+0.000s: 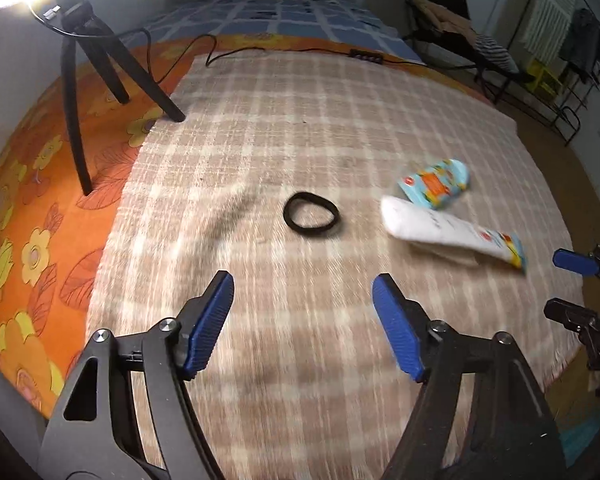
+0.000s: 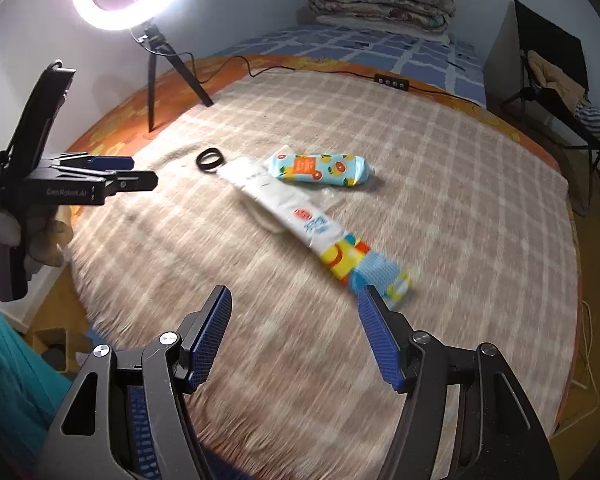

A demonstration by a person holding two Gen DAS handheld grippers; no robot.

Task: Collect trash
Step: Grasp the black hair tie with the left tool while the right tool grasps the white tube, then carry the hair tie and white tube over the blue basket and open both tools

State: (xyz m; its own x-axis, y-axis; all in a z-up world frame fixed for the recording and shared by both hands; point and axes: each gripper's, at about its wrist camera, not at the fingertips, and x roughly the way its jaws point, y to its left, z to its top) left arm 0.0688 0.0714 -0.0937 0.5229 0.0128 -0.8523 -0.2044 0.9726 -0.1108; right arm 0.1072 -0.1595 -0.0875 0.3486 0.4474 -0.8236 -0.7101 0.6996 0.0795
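Wrappers: lying flat on the checked blanket [image 2: 440, 152], both right of the black hair tie [image 1: 311, 215].

- Long white wrapper [image 2: 284, 208]: starting just beside the hair tie, running away from it toward the right gripper [image 2: 294, 334], printed yellow-blue end sitting nearest that gripper's right finger.
- Small blue wrapper [image 2: 320, 170] with citrus print: sitting beyond the white one from the hair tie, close against it; touching or not, cannot tell.

Tools:
- Left gripper [image 1: 303, 320]: fingers spread wide, pinching nothing, hovering short of the hair tie.
- Right gripper: also spread wide, holding nothing.

Handling, judging only:
- Looking like thin film, so probably very light, limp, slick, crinkling under pressure. Not fragile.
- Likely folding and drooping if taken at the tip; possibly sliding on the blanket if nudged sideways.
- Soft blanket giving under the pads, so pressing down slightly before closing should help.

Grip advice:
- White one: taking the printed end across its narrow width, or pinching mid-length where it seems slightly puffed.
- Blue one: pinching across the short side at the crimped end.
- Avoiding snagging blanket fibres or the hair tie.
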